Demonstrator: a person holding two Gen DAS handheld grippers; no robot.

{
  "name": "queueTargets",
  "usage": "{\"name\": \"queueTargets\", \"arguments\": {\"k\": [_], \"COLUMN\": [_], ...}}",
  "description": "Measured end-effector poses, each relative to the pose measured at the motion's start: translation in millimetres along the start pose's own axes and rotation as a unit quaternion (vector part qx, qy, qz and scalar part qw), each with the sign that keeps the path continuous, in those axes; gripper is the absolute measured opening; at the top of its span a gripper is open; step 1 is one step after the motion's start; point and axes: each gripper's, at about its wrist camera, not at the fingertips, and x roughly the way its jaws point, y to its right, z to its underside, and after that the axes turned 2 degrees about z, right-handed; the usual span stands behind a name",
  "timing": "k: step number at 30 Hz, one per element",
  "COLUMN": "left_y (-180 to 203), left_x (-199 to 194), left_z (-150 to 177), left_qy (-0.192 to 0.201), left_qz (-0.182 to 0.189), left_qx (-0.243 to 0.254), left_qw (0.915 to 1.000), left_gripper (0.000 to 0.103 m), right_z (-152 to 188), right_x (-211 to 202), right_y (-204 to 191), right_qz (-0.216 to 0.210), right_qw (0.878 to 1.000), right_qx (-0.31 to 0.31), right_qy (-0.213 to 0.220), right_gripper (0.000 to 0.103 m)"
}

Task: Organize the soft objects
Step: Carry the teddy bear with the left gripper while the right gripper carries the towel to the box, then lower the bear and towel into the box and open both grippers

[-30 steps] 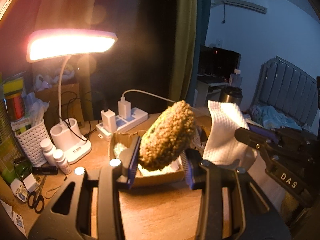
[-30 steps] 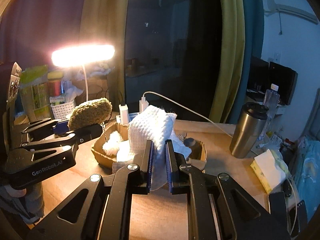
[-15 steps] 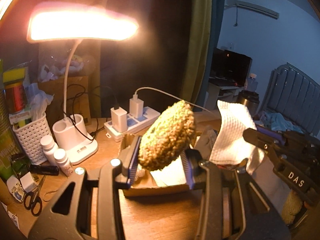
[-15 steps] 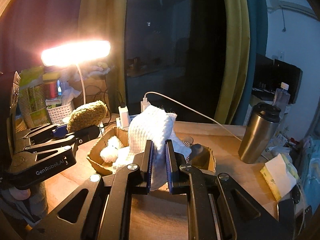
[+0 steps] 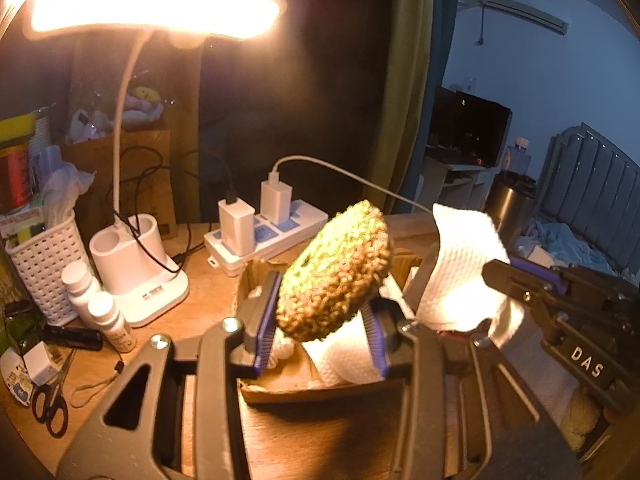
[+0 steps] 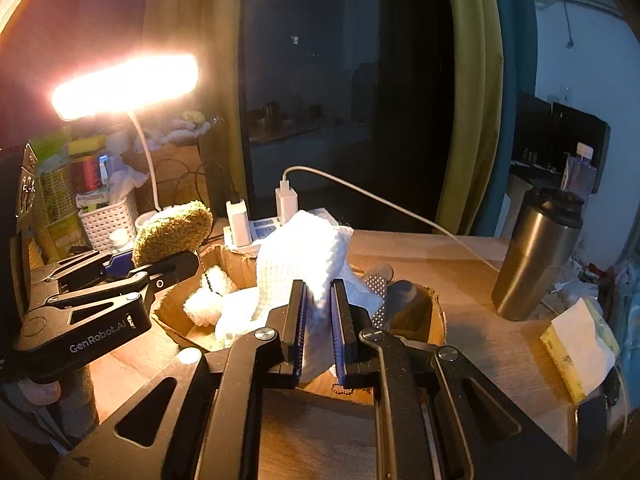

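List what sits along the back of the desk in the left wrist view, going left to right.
White lattice basket → two small white bottles → white lamp base → power strip with two chargers → steel tumbler.

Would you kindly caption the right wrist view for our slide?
Right tongs clamp a white cloth above the cardboard box.

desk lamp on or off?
On. The desk lamp head glows bright and lights the white cloth and cardboard box under it.
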Motion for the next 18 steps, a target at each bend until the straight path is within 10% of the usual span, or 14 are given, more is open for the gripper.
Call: {"name": "queueTargets", "arguments": {"k": [18], "left_y": [5], "left_x": [47], "left_z": [18], "left_qy": [-0.054], "left_qz": [0.002], "left_qx": [0.01], "left_qw": [0.9985], "left_gripper": [0.039], "right_z": [18], "right_x": [51], "right_y": [3], "right_qz": [-0.017], "right_qw": [0.999], "right_qx": [0.002], "right_qy": [-0.05], "right_gripper": [0.013]}}
